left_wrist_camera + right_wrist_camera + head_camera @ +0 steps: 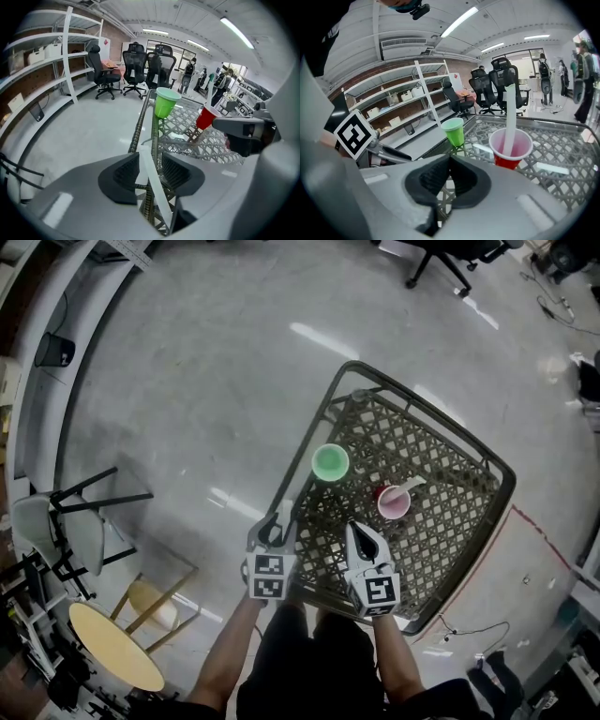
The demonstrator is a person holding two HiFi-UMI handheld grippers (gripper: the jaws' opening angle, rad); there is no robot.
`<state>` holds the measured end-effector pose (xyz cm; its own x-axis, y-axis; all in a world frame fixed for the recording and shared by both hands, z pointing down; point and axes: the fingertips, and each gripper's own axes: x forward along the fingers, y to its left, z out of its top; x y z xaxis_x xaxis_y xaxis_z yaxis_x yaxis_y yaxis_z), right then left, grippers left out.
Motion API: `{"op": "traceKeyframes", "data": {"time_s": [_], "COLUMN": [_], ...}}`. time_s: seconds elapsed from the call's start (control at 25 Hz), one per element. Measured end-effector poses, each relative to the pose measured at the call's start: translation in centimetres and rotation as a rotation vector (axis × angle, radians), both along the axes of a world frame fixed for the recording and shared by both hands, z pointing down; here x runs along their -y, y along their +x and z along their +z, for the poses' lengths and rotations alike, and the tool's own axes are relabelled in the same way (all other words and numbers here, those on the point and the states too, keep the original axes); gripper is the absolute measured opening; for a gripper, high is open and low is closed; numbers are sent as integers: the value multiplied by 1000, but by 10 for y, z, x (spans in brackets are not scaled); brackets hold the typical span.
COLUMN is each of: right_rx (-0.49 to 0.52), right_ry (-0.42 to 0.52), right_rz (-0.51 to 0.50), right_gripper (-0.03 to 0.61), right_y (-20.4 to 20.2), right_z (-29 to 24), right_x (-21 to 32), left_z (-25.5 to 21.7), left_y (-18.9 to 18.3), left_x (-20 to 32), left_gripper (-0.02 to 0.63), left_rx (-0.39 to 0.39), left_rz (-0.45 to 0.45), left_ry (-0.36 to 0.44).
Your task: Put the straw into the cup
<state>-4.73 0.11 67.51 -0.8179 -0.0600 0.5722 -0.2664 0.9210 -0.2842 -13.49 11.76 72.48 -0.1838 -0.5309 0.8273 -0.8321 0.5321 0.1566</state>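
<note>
A white straw (pixel 152 187) lies between the jaws of my left gripper (pixel 150 161), which stand open and wider than the straw. It rests slanted across the near left rim of the dark lattice table (pixel 441 474). A green cup (pixel 330 463) (pixel 165 101) stands by that left rim. To its right stands a red cup (pixel 393 503) (pixel 510 149) holding another white straw (pixel 510 117). My right gripper (pixel 355 530) (pixel 450 161) is shut and empty, just short of the red cup. In the head view my left gripper (pixel 277 521) is at the table's left edge.
Concrete floor surrounds the table. A folding chair (pixel 80 512) and a round yellow table (pixel 112 645) stand at the left. Office chairs (pixel 136 65) and white shelving (pixel 47 61) are further off, with people standing in the background.
</note>
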Motion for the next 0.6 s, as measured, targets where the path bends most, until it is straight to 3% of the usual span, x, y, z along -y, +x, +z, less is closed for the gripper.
{"op": "traceKeyframes", "data": {"time_s": [0.48,0.6], "right_rx": [-15,-18], "right_ry": [-15,-15], "right_rz": [35,37], "right_gripper": [3,3], "right_y": [-5,-7], "right_z": [7,8], "right_x": [5,6], "left_z": [25,25], "left_y": [3,0], "left_x": [-4,-7], "left_gripper": [163,123], "left_rx": [-68,-53], "left_rz": [60,64], "left_ry": [-118,-141]}}
